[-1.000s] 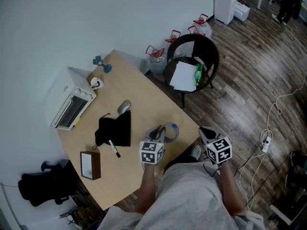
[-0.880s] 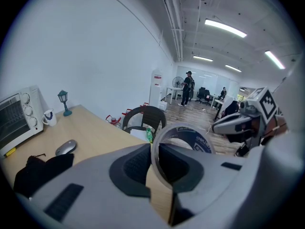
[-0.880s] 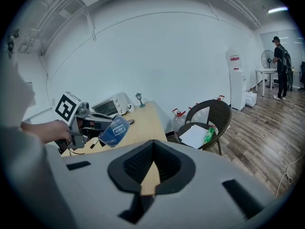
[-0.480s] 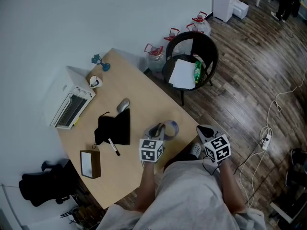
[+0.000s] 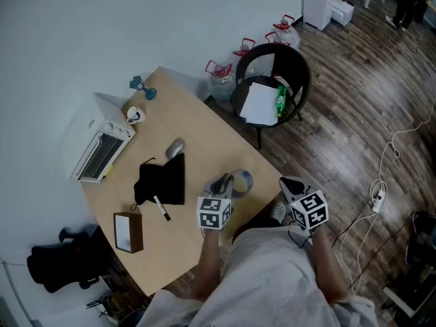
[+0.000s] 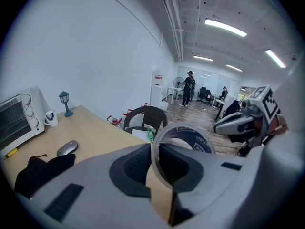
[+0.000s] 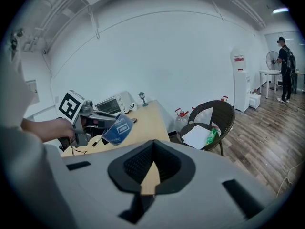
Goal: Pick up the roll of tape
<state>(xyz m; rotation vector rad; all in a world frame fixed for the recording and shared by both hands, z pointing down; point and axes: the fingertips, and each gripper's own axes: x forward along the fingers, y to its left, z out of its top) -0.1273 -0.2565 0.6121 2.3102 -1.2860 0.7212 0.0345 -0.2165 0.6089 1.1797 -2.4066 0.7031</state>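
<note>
I have the roll of tape pinched in the left hand-held gripper. Its jaws are partway closed on the ring's wall, one pad inside the ring and one outside. The roll stands on edge, lifted clear of the bench and hanging over the strip just inside the bench's right-hand edge. From the head view, the tape sits just ahead of that gripper, and bare bench lies between it and the mouse.

The black cloth with a pen on it, the brown box and the toaster oven all lie on the left side, well apart from the roll.

The right hand-held gripper has its jaws together with nothing in them. It hangs past the bench edge, over the wooden floor. The dark chair stands beyond the far edge, well apart from both grippers.
</note>
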